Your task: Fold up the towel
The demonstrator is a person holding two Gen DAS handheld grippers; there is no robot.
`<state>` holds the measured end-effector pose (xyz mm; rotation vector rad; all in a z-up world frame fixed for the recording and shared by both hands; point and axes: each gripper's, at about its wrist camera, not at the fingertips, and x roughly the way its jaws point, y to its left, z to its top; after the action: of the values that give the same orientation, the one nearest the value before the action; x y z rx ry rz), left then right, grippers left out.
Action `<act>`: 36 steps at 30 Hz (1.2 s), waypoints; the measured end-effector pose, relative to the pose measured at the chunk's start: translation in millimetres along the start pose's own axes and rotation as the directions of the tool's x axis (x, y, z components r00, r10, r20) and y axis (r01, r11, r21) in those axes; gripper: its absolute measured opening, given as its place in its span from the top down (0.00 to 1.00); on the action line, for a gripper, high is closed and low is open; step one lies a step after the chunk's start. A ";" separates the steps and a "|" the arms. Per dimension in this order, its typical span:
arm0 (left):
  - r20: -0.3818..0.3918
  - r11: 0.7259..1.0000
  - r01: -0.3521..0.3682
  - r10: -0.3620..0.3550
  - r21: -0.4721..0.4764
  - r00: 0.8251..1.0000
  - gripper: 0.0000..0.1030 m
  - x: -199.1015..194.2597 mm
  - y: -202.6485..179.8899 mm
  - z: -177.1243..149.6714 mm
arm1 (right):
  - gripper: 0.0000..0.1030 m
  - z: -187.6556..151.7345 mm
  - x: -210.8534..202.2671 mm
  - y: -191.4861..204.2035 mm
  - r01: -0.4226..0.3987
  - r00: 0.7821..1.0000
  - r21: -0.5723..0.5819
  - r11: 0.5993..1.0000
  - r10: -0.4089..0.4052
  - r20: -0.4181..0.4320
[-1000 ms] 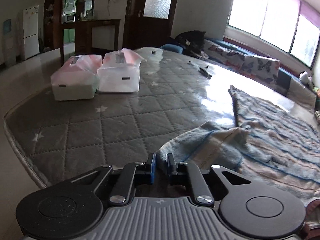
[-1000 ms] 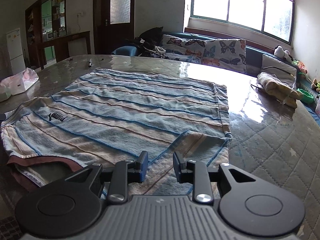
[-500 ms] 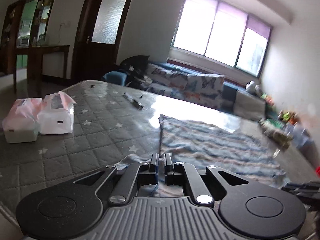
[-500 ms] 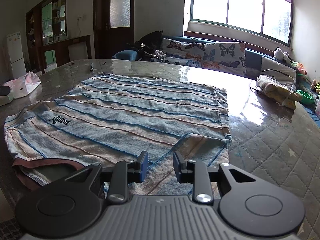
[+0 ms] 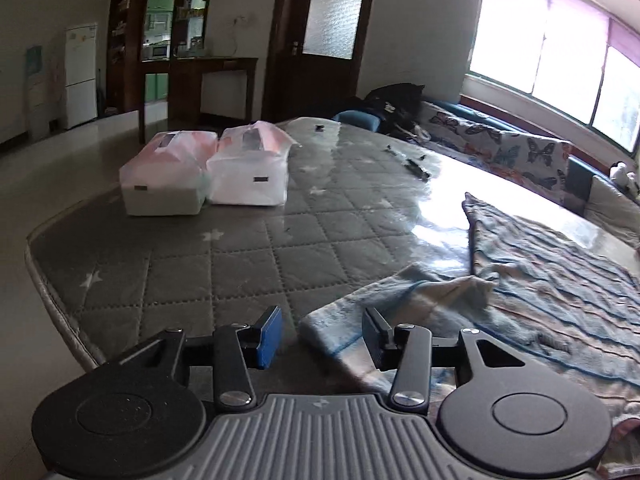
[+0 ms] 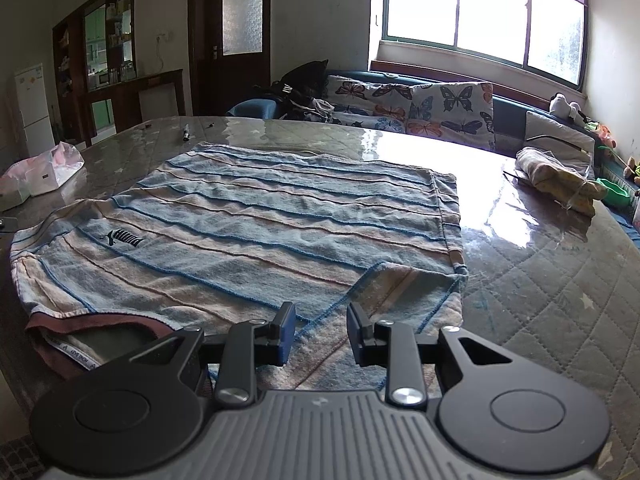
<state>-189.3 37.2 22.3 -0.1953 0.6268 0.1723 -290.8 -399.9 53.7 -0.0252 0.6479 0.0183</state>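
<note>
Towel [image 6: 256, 232] — striped terry, seemingly doubled, rumpled

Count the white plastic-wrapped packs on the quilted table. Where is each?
2. Left pack and right pack sit side by side, touching, near the table's far left edge, away from the towel.

black grippers [image 5: 322, 332], blue pads [image 5: 268, 336], silver screws.

Hand-held gripper [image 5: 322, 334] open, towel [image 5: 520, 280] corner between
</note>
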 end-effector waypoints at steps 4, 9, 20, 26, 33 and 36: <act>-0.028 1.000 0.013 -0.014 -0.022 1.000 0.56 10.4 2.1 -1.1 | 0.72 0.7 -0.7 1.1 -0.001 1.000 -0.002 1.000 0.001 0.001; -0.035 0.999 0.024 -0.025 -0.036 0.999 0.85 15.3 3.7 -2.2 | 0.70 0.7 -0.1 1.6 -0.001 1.000 -0.003 1.000 0.001 0.001; 0.096 0.922 0.387 -0.385 -0.006 0.918 0.94 -35.2 -31.0 17.6 | 0.70 1.3 -3.4 1.3 -0.007 1.000 0.002 1.000 0.007 0.014; 0.038 0.807 0.582 -0.588 0.097 0.808 0.93 -50.0 -76.4 12.3 | 0.70 1.1 -5.0 0.7 -0.010 1.000 0.005 1.000 0.009 0.019; -0.110 0.717 0.673 -0.666 0.182 0.738 0.90 -47.9 -118.7 -5.9 | 0.70 4.0 -3.7 5.4 -0.026 0.999 -0.003 1.000 0.026 0.025; -0.132 0.712 0.673 -0.661 0.200 0.738 0.84 -44.4 -118.2 -6.3 | 0.70 8.0 -3.8 8.2 -0.038 0.999 -0.011 0.999 0.038 0.032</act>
<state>-202.4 -83.0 58.9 -0.1861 0.5859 -0.6213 -289.2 -391.5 62.2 -0.0225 0.6163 0.0585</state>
